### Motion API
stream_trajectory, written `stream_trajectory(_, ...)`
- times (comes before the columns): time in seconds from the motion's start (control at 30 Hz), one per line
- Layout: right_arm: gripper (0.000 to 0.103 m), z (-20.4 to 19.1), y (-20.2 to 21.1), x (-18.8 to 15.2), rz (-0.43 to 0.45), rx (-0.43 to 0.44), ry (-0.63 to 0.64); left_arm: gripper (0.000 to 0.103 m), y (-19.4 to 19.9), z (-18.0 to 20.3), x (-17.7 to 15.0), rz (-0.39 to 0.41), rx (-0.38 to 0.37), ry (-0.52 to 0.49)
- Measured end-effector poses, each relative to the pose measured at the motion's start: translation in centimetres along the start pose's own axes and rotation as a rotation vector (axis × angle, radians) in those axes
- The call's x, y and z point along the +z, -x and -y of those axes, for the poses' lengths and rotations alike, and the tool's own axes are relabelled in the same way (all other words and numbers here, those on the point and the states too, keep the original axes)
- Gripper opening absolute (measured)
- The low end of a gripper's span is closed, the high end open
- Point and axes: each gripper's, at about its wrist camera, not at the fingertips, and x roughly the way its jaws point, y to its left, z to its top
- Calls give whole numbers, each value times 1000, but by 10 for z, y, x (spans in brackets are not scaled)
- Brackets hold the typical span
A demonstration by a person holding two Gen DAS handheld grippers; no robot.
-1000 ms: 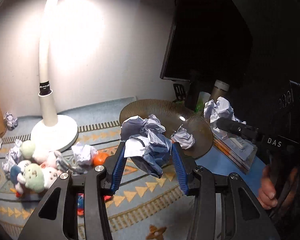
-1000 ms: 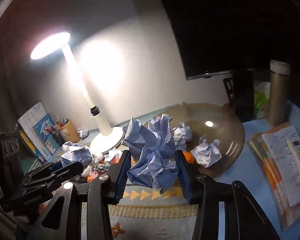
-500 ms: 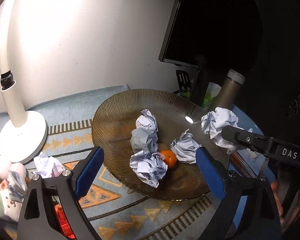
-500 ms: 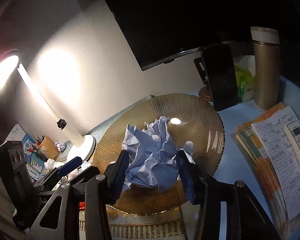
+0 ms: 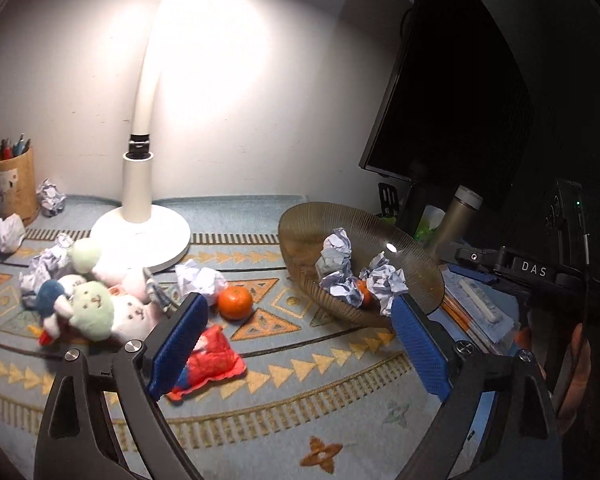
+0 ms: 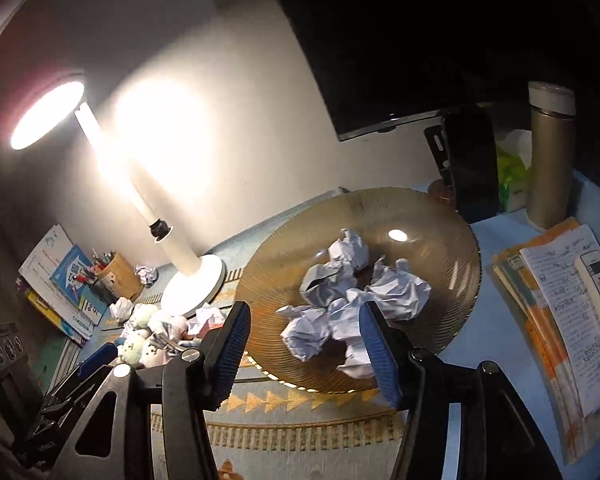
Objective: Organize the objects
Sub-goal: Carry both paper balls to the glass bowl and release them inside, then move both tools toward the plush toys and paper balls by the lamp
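A brown ribbed glass bowl point(image 6: 428, 240) point(image 5: 308, 228) holds several crumpled paper balls point(image 6: 340, 276) point(image 5: 334, 258) and an orange. My right gripper point(image 6: 304, 354) hangs over the bowl's near rim, its jaws opening. A paper ball point(image 6: 306, 332) lies loose in the bowl between the pads, with a gap on its left side. My left gripper point(image 5: 298, 346) stands wide open over the patterned mat, nothing between its pads. On the mat ahead lie another orange point(image 5: 235, 302), a paper ball point(image 5: 200, 280) and a red wrapper point(image 5: 210, 360) by the left pad.
Plush toys point(image 5: 92, 308) and more paper balls point(image 5: 51, 200) lie left of the white lamp base point(image 5: 140, 232). A pen holder point(image 5: 14, 188) stands far left. Right of the bowl are stacked papers point(image 6: 548, 304) with a remote point(image 6: 598, 296), a thermos point(image 6: 550, 160) and a dark monitor point(image 6: 400, 40).
My left gripper opened, left its paper ball in the bowl, and drew back to the left. My right gripper moved over the bowl and opened; its paper ball now lies in the bowl.
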Motion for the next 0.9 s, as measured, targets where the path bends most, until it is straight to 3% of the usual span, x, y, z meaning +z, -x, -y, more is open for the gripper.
stream_trajectory(0.2, 55, -84, -15, -43, -61, 114, 131, 93, 64, -75, -37, 48, 178, 127)
stream_trajectory(0.4, 55, -133, -66, -97, -121, 151, 206, 93, 75, -155, -61, 25, 359, 234)
stream_trajectory(0.57, 55, -134, -99, -123, -156, 132, 224, 93, 68, -172, -70, 21, 347, 273)
stream_trajectory(0.77, 55, -114, -115, -121, -211, 131, 132, 93, 71, -169, -71, 31, 344, 259)
stream_trajectory(0.9, 55, -116, -115, -122, -217, 129, 136, 93, 71, -174, -72, 26, 327, 286)
